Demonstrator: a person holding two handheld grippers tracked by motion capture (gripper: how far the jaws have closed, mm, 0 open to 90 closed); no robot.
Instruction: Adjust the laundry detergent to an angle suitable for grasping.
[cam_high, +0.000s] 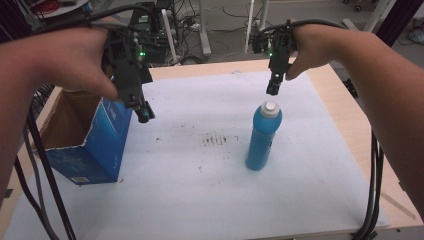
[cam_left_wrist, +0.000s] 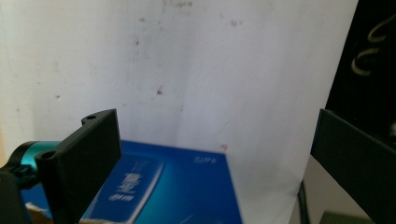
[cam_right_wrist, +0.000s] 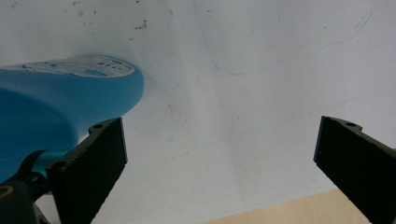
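left gripper (cam_high: 142, 114) angled down and forward over the top edge of the open blue box (cam_high: 95, 145) at the mat's (cam_high: 200, 190) left side, jaws wide apart, empty. right gripper (cam_high: 272, 89) pointing straight down just above the capped blue bottle (cam_high: 263, 136), jaws apart. bottle upright mid-mat, long axis vertical, cap up.

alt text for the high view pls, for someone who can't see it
A person holds a hand-held gripper in each hand above a white-covered table: the left hand-held gripper is at the top edge of an open blue box, and the right hand-held gripper hovers just above the white cap of an upright blue bottle.
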